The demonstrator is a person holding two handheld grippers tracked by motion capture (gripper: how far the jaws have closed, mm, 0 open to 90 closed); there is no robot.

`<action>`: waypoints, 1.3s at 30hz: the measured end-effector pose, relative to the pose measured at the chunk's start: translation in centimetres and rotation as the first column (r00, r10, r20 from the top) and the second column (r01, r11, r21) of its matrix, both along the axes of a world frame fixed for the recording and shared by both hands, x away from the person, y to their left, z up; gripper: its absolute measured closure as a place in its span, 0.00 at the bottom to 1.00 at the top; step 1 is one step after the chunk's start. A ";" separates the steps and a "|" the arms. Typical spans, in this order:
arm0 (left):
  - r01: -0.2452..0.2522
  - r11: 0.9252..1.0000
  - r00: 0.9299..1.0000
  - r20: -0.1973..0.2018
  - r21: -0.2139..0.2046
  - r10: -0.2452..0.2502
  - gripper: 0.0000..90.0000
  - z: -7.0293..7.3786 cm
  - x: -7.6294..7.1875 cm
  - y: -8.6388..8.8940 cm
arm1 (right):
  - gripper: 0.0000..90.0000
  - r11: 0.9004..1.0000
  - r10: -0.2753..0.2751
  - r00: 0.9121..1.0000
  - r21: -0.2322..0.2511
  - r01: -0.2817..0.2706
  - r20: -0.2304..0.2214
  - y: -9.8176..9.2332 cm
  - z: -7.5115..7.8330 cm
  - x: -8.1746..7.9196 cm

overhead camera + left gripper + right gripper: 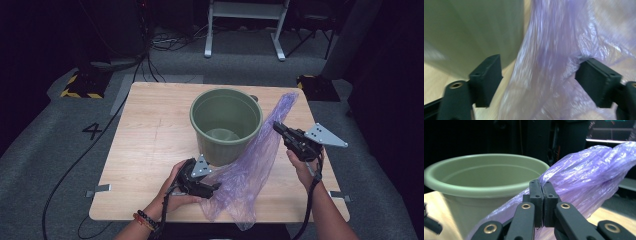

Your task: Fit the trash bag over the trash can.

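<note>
Light wooden counter (150, 150) mid-frame on grey carpet floor (45, 150). White metal frame legs (245, 30) top centre. Black-yellow striped block (80, 85) upper left, black cables (155, 55) nearby, number 4 marking (92, 131) left.

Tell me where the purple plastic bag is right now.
In the high view, the purple plastic bag drapes right of the green bucket, pinched by the right gripper, its lower end between the left gripper's open jaws.

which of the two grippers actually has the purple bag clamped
The right gripper: its jaws are pressed shut on the purple bag, lifting it beside the green bucket. The left gripper stands open, the bag loose between its jaws.
</note>
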State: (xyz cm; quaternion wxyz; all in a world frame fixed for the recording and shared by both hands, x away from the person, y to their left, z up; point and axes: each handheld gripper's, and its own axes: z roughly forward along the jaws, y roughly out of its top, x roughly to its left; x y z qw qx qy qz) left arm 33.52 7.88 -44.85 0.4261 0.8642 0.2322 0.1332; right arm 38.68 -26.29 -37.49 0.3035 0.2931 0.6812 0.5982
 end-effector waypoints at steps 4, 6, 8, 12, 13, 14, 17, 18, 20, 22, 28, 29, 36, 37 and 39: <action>0.019 0.997 1.000 0.018 -0.072 -0.018 0.22 2.0 -0.5 0.3 | 0.99 0.999 0.036 0.998 -0.007 -0.036 0.050 0.7 1.2 -1.1; 0.037 0.995 0.999 0.026 -0.096 -0.035 0.22 2.9 -0.8 0.3 | 0.99 0.999 0.046 0.996 -0.024 -0.044 0.081 1.1 1.8 -1.6; 0.051 0.993 0.998 0.039 -0.110 -0.047 0.22 3.6 -0.9 0.5 | 0.99 0.997 0.066 0.993 -0.038 -0.063 0.100 1.5 2.3 -1.9; 0.082 0.988 0.996 0.055 -0.134 -0.075 0.21 5.1 -1.1 0.9 | 0.99 0.994 0.095 0.987 -0.072 -0.087 0.128 2.3 3.0 -2.4; 0.085 0.987 0.995 0.057 -0.139 -0.077 0.21 5.3 -1.1 1.0 | 0.99 0.992 0.113 0.985 -0.079 -0.103 0.129 2.7 3.2 -2.4; 0.085 0.986 0.995 0.059 -0.146 -0.077 0.21 5.6 -1.1 1.1 | 0.99 0.991 0.118 0.984 -0.085 -0.107 0.130 2.9 3.3 -2.4; 0.084 0.984 0.995 0.066 -0.158 -0.074 0.20 6.4 -1.0 1.4 | 0.99 0.987 0.139 0.981 -0.101 -0.126 0.138 3.8 3.5 -2.3; 0.087 0.985 0.995 0.066 -0.151 -0.078 0.20 6.6 -1.0 1.4 | 0.99 0.986 0.148 0.979 -0.104 -0.134 0.141 4.1 3.6 -2.3; 0.090 0.986 0.994 0.078 -0.142 -0.080 0.20 7.0 -1.2 1.5 | 0.99 0.983 0.160 0.977 -0.111 -0.145 0.143 4.8 3.8 -2.3; 0.095 0.983 0.993 0.077 -0.155 -0.084 0.20 7.5 -1.3 1.8 | 0.99 0.981 0.170 0.974 -0.122 -0.153 0.147 5.3 3.9 -2.2; 0.083 0.990 0.994 0.082 -0.111 -0.074 0.20 7.4 -1.7 2.4 | 0.99 0.986 0.132 0.980 -0.120 -0.115 0.151 5.3 4.1 -1.6; 0.089 0.991 0.994 0.077 -0.105 -0.081 0.20 7.2 -1.8 2.4 | 0.99 0.988 0.122 0.981 -0.115 -0.105 0.149 4.9 4.1 -1.4; 0.082 0.995 0.995 0.061 -0.057 -0.078 0.19 5.6 -2.0 3.2 | 0.99 0.997 0.035 0.989 -0.078 -0.024 0.141 2.0 4.2 -0.4; 0.076 0.995 0.995 0.063 -0.059 -0.072 0.19 5.5 -2.0 3.4 | 0.99 0.997 0.022 0.989 -0.078 -0.010 0.145 1.7 4.3 -0.3; 0.067 0.995 0.996 0.063 -0.068 -0.063 0.19 5.5 -2.0 3.9 | 1.00 0.998 0.006 0.989 -0.067 0.004 0.145 1.1 4.4 -0.1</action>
